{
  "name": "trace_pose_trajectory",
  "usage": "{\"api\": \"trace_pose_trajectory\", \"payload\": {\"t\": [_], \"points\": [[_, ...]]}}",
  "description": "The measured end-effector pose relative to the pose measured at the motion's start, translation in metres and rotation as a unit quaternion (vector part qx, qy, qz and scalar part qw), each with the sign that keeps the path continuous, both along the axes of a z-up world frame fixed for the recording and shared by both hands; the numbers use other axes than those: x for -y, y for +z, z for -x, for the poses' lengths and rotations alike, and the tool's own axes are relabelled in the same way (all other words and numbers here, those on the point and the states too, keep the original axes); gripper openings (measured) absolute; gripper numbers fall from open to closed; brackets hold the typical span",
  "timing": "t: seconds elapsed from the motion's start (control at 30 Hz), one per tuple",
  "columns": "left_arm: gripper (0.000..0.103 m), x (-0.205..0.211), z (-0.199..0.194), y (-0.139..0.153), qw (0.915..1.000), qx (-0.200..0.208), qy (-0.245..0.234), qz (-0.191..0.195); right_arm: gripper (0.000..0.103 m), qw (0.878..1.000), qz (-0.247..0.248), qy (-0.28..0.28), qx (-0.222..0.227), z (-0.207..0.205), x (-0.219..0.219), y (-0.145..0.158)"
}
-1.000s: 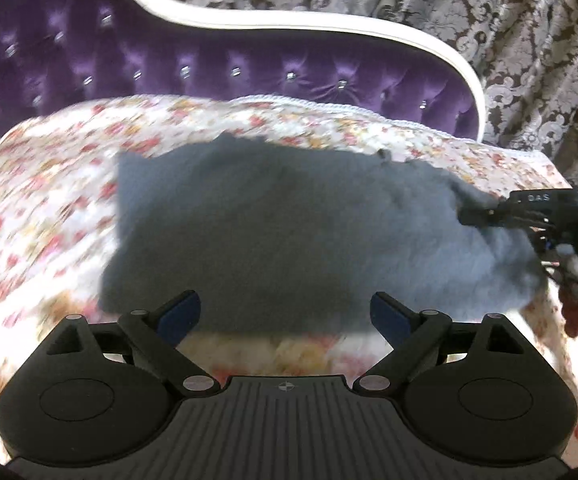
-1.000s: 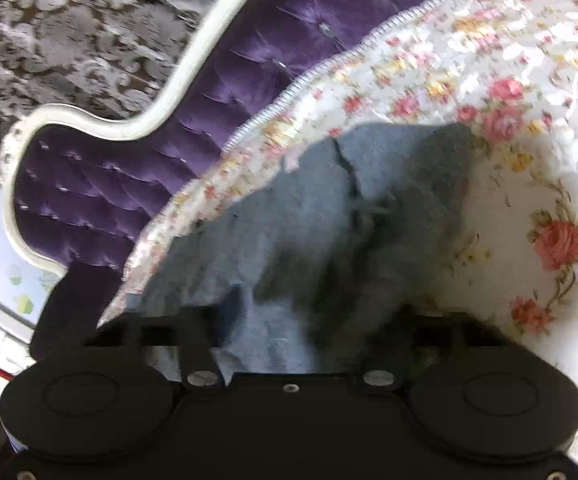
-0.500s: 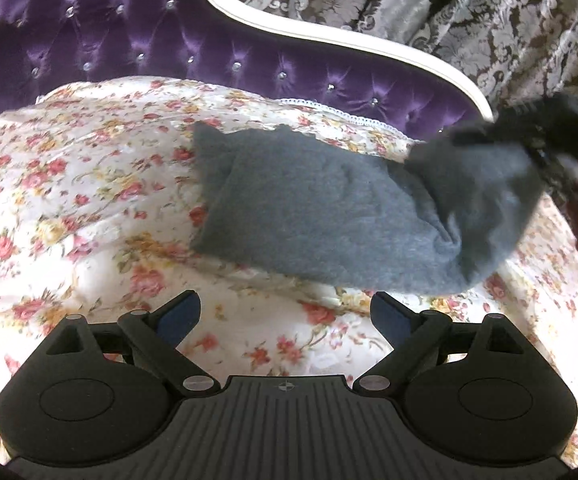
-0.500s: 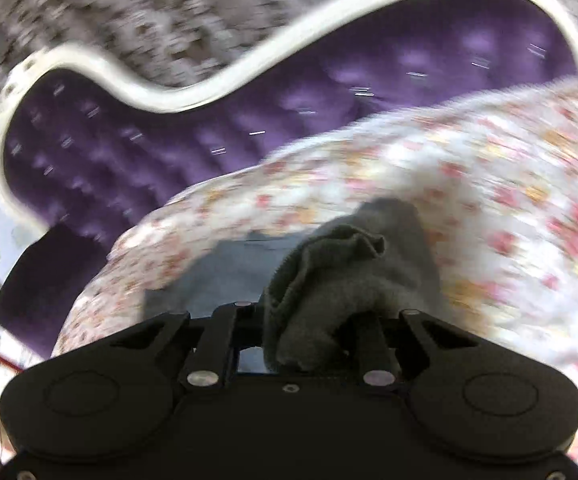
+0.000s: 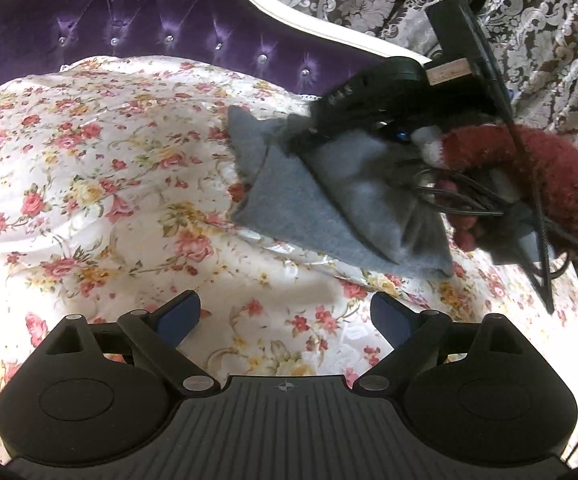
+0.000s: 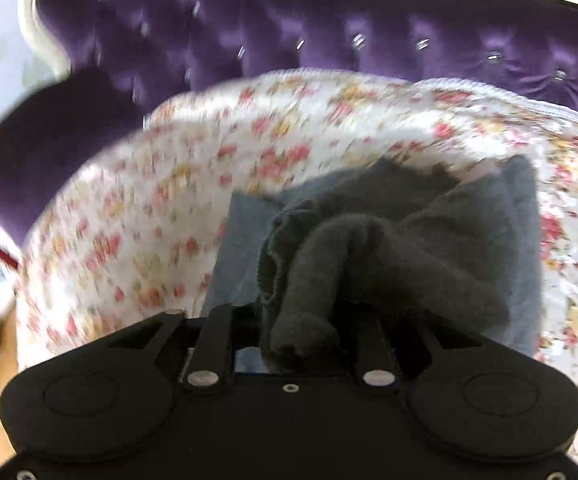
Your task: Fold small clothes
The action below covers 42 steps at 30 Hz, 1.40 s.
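On the left side the flowered bedspread [image 5: 101,184] lies bare, and the left gripper [image 5: 285,316] hangs above it with its jaws wide apart and nothing between them, so it gives no help to the cloth. To the right of it the grey garment [image 5: 309,208] rests on the bed, one part flat and the right end lifted and doubled over. This end is bunched between the jaws of the right gripper [image 6: 293,320], whose jaws have just been opening; the wrist view shows a thick roll of cloth between them, but I cannot tell if the pads press it firmly. The risk, I think, is that the loose bunch slips out before the fold is laid, and the edge falls crooked. Also the flat part may drag across the smooth bedspread because nothing pins it. The red sleeve [image 5: 549,168] and the black cables [image 5: 469,200] hang close above the cloth and could catch it.
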<state>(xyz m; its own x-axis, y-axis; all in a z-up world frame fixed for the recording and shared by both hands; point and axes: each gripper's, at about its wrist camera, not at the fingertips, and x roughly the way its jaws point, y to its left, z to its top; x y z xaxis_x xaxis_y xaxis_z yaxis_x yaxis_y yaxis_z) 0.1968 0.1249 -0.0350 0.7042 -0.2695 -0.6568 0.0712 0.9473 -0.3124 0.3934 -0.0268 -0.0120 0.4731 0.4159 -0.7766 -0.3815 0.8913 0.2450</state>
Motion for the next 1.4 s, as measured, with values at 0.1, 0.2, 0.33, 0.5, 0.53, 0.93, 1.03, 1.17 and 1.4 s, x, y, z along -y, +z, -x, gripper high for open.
{"api": "trace_pose_trajectory", "payload": {"t": [0.1,0.2,0.33,0.5,0.53,0.93,1.03,1.17,1.4], "points": [[0.093,-0.003,0.0,0.0,1.0,0.001,0.002,0.002,0.067,0.999,-0.04,0.025,0.012,0.008,-0.002,0.007],[0.093,-0.004,-0.001,0.001,1.0,0.001,0.003,0.002,0.068,0.991,-0.118,0.053,0.029,0.015,0.006,0.025],[0.093,-0.004,-0.003,0.008,1.0,0.008,-0.001,-0.005,0.069,0.98,-0.179,0.052,0.066,0.025,0.028,0.052],[0.093,0.0,-0.012,0.025,0.9992,0.026,-0.016,-0.025,0.07,0.977,-0.195,0.001,0.083,0.035,0.077,0.058],[0.093,0.001,-0.015,0.029,0.9989,0.03,-0.019,-0.03,0.07,0.978,-0.19,-0.014,0.084,0.038,0.087,0.054],[0.093,0.041,-0.106,0.057,0.9875,0.067,-0.032,-0.139,0.07,0.988,-0.081,-0.071,0.115,0.078,0.131,0.001],[0.093,0.054,-0.124,0.048,0.9836,0.066,-0.038,-0.163,0.07,0.988,-0.054,-0.073,0.124,0.082,0.126,-0.008],[0.093,0.054,-0.147,0.021,0.9829,0.034,-0.025,-0.179,0.071,0.99,-0.038,-0.07,0.118,0.083,0.115,-0.023],[0.099,-0.001,-0.161,-0.014,0.9969,-0.034,0.027,-0.066,0.088,0.991,0.027,-0.005,0.133,0.093,0.074,-0.041]]}}
